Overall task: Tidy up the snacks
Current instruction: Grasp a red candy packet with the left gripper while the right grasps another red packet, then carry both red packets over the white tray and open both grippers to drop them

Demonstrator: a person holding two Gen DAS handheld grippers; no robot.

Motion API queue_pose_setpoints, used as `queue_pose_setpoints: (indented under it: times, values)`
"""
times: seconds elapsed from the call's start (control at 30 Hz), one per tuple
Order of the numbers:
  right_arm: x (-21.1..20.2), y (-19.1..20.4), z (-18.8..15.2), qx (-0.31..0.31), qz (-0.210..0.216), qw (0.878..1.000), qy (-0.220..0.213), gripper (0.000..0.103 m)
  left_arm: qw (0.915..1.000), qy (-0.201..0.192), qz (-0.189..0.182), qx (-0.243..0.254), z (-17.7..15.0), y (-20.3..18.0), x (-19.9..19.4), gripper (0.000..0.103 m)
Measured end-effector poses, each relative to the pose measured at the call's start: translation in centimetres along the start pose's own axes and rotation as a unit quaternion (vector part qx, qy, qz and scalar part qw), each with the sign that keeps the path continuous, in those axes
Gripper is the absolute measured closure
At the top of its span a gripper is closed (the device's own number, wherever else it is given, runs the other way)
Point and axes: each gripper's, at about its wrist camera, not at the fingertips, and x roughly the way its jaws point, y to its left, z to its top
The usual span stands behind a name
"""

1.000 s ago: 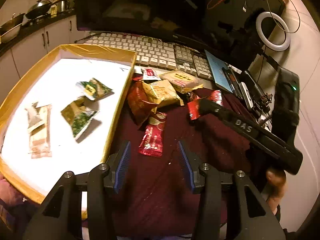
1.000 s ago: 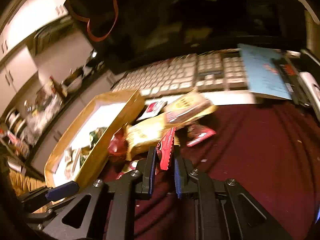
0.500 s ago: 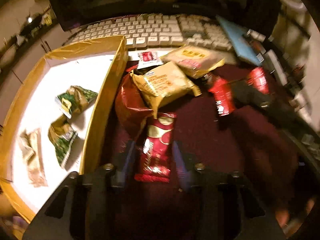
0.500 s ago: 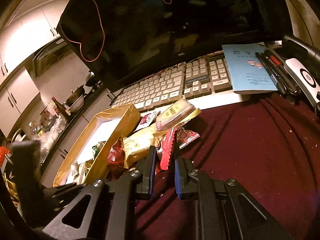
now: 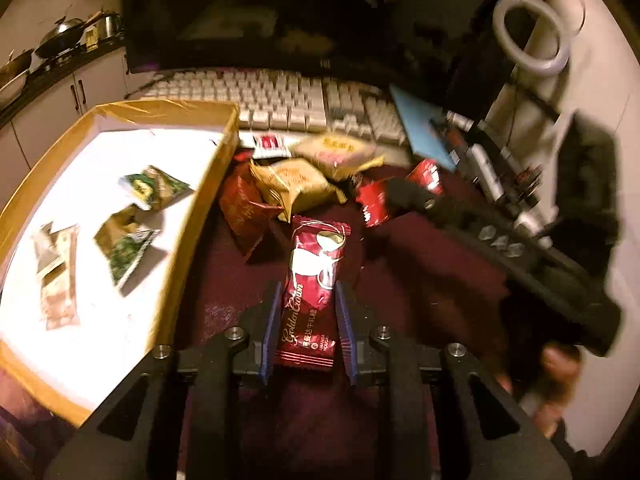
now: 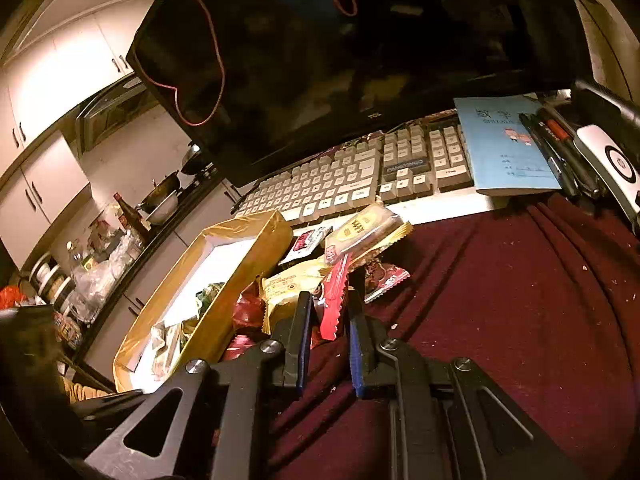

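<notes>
A dark red Golden Crown packet (image 5: 316,256) lies lengthwise between the blue pads of my left gripper (image 5: 308,290). The jaws are closing and both pads touch its long edges. My right gripper (image 6: 329,308) is shut on a bright red packet (image 6: 337,288), held edge-on above the snack pile. The left wrist view shows that gripper (image 5: 400,194) and its red packet (image 5: 372,206) beyond the pile. A gold-rimmed box (image 5: 192,216) with a white floor stands at the left and holds two green packets (image 5: 156,186) and a beige one (image 5: 58,276).
Yellow packets (image 5: 296,184), a dark red bag (image 5: 240,208) and a small sachet (image 5: 270,144) lie against the box wall. Behind them are a keyboard (image 5: 288,96), a dark monitor (image 5: 280,12), a blue notebook (image 6: 508,148) and pens (image 6: 560,148). A maroon cloth (image 6: 500,300) covers the table.
My left gripper went forward over the dark red packet, its jaws narrowed onto it, and it drew back with the packet between them. The right gripper kept its red packet and stayed nearly still.
</notes>
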Motion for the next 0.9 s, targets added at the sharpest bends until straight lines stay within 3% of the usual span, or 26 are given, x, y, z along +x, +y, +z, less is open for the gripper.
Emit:
queue_pose_setpoints:
  times: [0.1,0.2,0.33,0.4,0.5,0.57,0.67,0.9]
  values:
    - [-0.2,0.7,0.0,-0.015,0.001,1.000,-0.007,0.087,0.9990,-0.034,-0.001,-0.027,0.2,1.8,-2.1,0.079]
    - [-0.5,1.6,-0.1,-0.024,-0.001,1.000,-0.009,0.087,0.9957,-0.066,0.033,-0.056,0.1,4.0,-4.1,0.079]
    - [-0.5,4.5,-0.2,-0.021,0.051,0.998,0.007,0.087,0.9834,-0.105,0.082,-0.123,-0.4,8.4,-6.3,0.079]
    - [-0.2,6.8,-0.4,-0.044,0.072,0.996,0.015,0.087,0.9726,-0.118,0.113,-0.166,-0.6,11.1,-6.8,0.079]
    - [1.0,10.4,-1.1,-0.076,0.109,0.991,0.035,0.087,0.9556,-0.108,0.159,-0.223,-1.2,14.6,-6.2,0.079]
    - [2.1,12.4,-1.6,-0.089,0.127,0.987,0.051,0.087,0.9474,-0.101,0.154,-0.262,-1.6,16.8,-5.8,0.079]
    - [4.3,14.7,-2.5,-0.109,0.140,0.981,0.076,0.087,0.9352,-0.097,0.202,-0.274,-2.0,17.5,-5.3,0.079]
    - [8.0,17.4,-5.1,-0.154,0.147,0.970,0.117,0.087,0.9359,-0.056,0.229,-0.262,-2.1,18.4,-2.4,0.079]
